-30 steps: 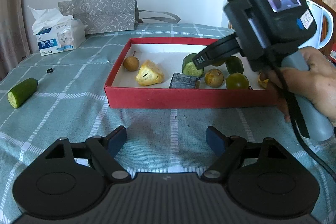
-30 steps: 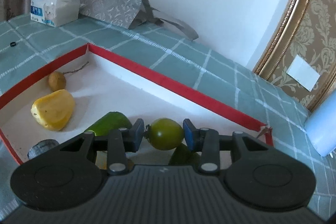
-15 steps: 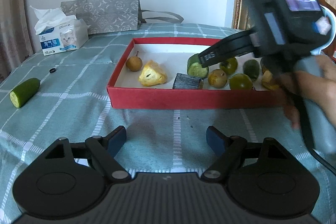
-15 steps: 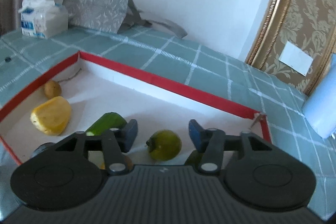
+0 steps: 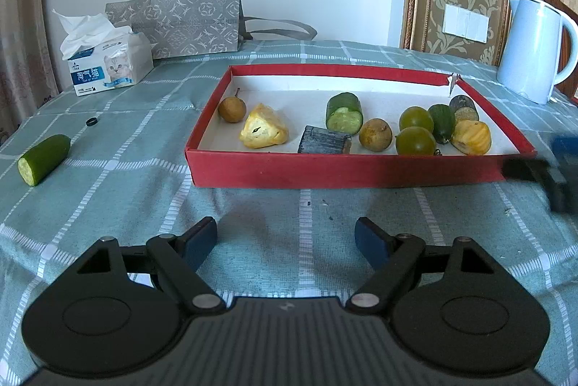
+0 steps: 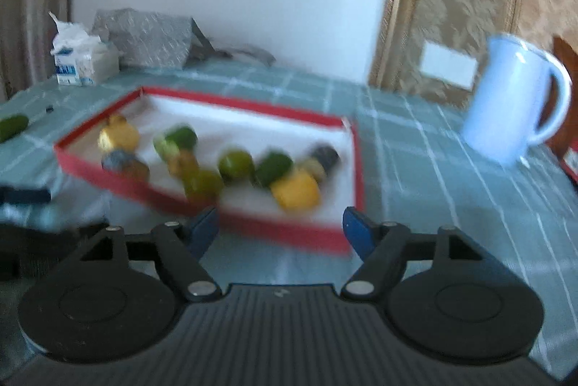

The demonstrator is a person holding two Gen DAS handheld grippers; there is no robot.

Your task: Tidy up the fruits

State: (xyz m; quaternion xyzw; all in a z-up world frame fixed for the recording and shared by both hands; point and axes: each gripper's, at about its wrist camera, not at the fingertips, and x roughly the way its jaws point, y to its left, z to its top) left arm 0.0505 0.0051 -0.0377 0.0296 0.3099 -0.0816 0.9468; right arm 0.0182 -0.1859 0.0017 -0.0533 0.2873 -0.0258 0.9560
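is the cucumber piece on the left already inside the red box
No, the cucumber piece lies on the tablecloth, well left of the red box.

The tissue pack (image 5: 108, 68) at the back left of the table carries a blue label with white Chinese characters, 淘气猫, beside a kitten's picture. The smaller print under them is too fine to read. Nothing else here bears legible writing.

The left gripper (image 5: 286, 239) hovered over the tabletop (image 5: 108, 191) with jaws spread, empty. Ahead sat the red box (image 5: 343, 169) of fruit; a cucumber piece (image 5: 44, 159) lay well apart, left.
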